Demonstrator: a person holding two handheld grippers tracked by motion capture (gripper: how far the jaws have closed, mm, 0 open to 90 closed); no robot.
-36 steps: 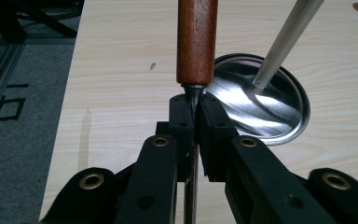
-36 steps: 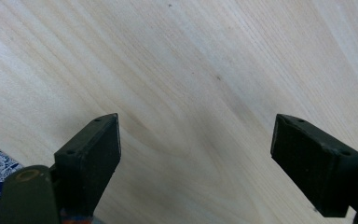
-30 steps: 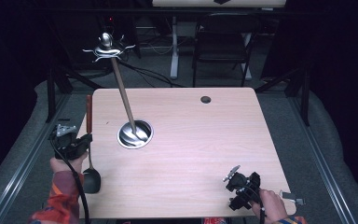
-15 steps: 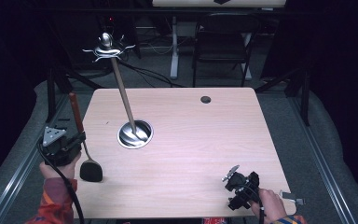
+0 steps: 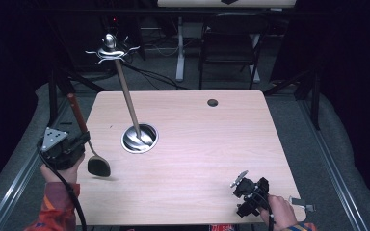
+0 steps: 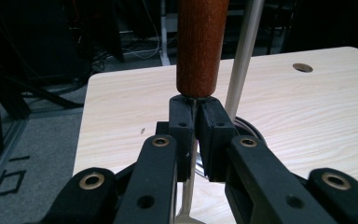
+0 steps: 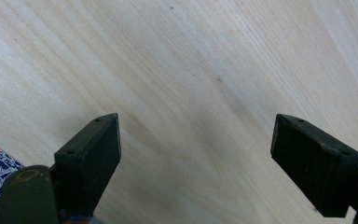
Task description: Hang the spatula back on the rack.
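Note:
A utensil with a reddish wooden handle (image 5: 77, 111), a thin metal shaft and a black head (image 5: 99, 166) hangs tilted at the table's left edge, handle up. My left gripper (image 5: 82, 139) is shut on its metal shaft just below the handle (image 6: 201, 46); the pads (image 6: 182, 121) pinch the shaft from both sides. A metal utensil stand has a round base (image 5: 139, 138) on the table, a leaning pole (image 5: 127, 103) and a crown of hooks (image 5: 110, 48). Near the front right corner, my right gripper (image 5: 241, 182) rests open, with bare tabletop between its jaws (image 7: 196, 154).
The light wooden table (image 5: 212, 144) has a dark round hole (image 5: 212, 102) near its back edge. A black chair (image 5: 231, 48) and cables stand on the floor behind. A grey rail (image 5: 14, 183) runs along the floor at the left.
My left gripper has risen and shifted left with the utensil. The handle now stands higher and the black head has come up off the table. The right gripper has stayed still.

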